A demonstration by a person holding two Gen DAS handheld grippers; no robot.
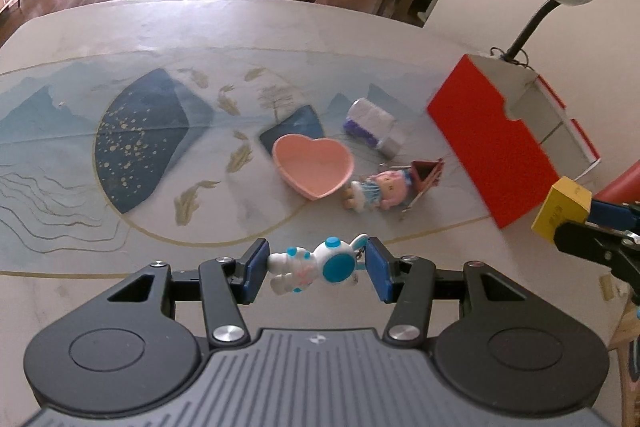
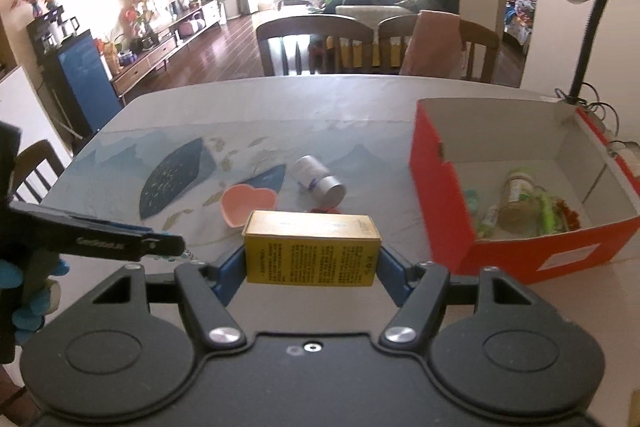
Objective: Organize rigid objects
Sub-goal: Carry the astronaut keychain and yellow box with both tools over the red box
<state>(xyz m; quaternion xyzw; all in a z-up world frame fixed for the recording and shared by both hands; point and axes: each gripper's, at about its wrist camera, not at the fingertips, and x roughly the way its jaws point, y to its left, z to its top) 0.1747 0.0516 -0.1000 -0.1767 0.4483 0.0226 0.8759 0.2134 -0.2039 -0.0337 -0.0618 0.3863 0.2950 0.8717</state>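
Right wrist: claw [image 2: 312, 267] clamps yellow box [image 2: 312, 247].

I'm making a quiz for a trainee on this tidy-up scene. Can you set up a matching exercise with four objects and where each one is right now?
Things:
1. toy astronaut
2. yellow box
3. pink heart dish
4. glass jar

Places:
A. inside the red box
B. empty, on the table
C. held in the right gripper
D. held in the left gripper

Pairs: 1-D, 2-C, 3-B, 4-A
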